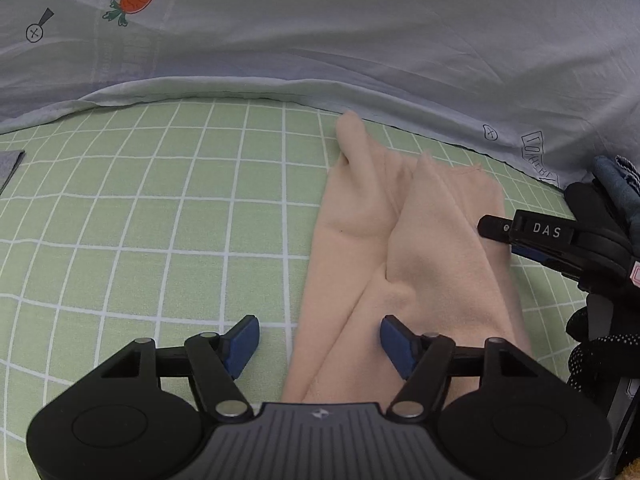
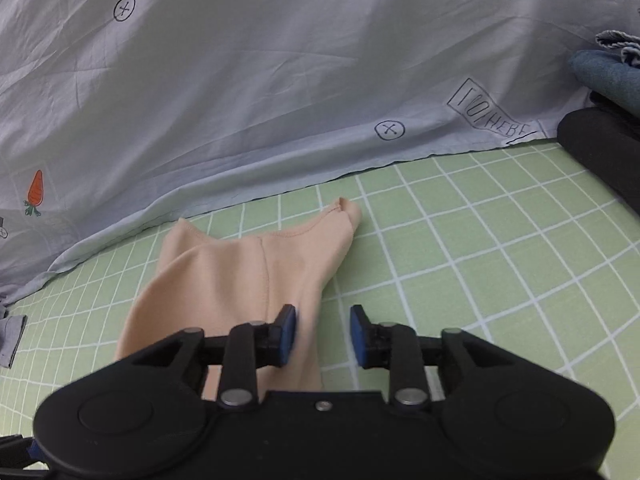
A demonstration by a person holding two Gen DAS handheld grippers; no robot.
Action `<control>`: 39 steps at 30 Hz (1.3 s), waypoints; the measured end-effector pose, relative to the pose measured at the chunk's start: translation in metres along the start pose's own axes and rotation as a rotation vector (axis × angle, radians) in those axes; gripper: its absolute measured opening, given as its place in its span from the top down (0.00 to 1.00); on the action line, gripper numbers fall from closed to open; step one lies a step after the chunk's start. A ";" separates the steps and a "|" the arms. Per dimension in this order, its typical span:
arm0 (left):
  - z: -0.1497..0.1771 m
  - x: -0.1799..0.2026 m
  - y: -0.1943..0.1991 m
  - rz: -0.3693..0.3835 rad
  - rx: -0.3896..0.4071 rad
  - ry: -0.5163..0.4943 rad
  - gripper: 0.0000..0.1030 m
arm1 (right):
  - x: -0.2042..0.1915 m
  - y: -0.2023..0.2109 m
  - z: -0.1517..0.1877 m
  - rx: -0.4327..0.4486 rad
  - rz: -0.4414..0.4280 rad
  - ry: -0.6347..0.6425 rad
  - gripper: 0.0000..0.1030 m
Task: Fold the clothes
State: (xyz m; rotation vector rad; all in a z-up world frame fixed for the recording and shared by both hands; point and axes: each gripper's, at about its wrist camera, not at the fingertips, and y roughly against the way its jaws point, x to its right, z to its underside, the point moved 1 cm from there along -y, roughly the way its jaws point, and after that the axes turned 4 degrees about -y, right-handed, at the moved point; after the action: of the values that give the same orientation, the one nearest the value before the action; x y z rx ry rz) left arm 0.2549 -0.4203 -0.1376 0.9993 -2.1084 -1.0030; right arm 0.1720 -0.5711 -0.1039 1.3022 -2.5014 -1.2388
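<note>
Peach-coloured garment (image 1: 404, 264) lies in a long, narrow strip at centre right of the left wrist view, on the green checked bed sheet (image 1: 140, 220). It looks lengthwise folded already; a crosswise fold seems left. Left gripper (image 1: 320, 344) straddles its near edge, jaws open. Right gripper (image 2: 323, 334) has jaws apart, gripping nothing. Folded dark clothes (image 2: 604, 120) sit at upper right.
</note>
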 end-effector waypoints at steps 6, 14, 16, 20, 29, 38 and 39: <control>0.039 -0.015 0.046 -0.041 -0.024 -0.046 0.34 | 0.029 0.060 0.030 -0.051 -0.047 -0.102 0.39; 0.123 -0.018 0.096 -0.009 -0.122 -0.053 0.34 | 0.018 0.164 0.138 -0.105 -0.062 -0.098 0.35; 0.136 -0.009 0.099 -0.008 -0.156 -0.110 0.34 | 0.010 0.182 0.159 -0.081 -0.053 -0.067 0.36; 0.150 0.009 0.105 0.004 -0.216 -0.255 0.34 | 0.005 0.201 0.184 -0.076 -0.038 -0.043 0.40; 0.158 0.016 0.108 -0.014 -0.196 -0.301 0.31 | -0.012 0.222 0.229 -0.066 0.063 0.061 0.41; 0.174 0.011 0.120 0.028 -0.118 -0.324 0.46 | -0.029 0.230 0.247 -0.025 0.042 0.163 0.80; 0.176 0.012 0.122 0.037 -0.110 -0.322 0.51 | -0.033 0.231 0.249 -0.023 0.046 0.189 0.84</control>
State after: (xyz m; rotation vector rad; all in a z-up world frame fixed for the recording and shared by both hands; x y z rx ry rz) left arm 0.0705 -0.3109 -0.1299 0.7829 -2.2874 -1.3184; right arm -0.0567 -0.3184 -0.1055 1.2830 -2.3652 -1.0766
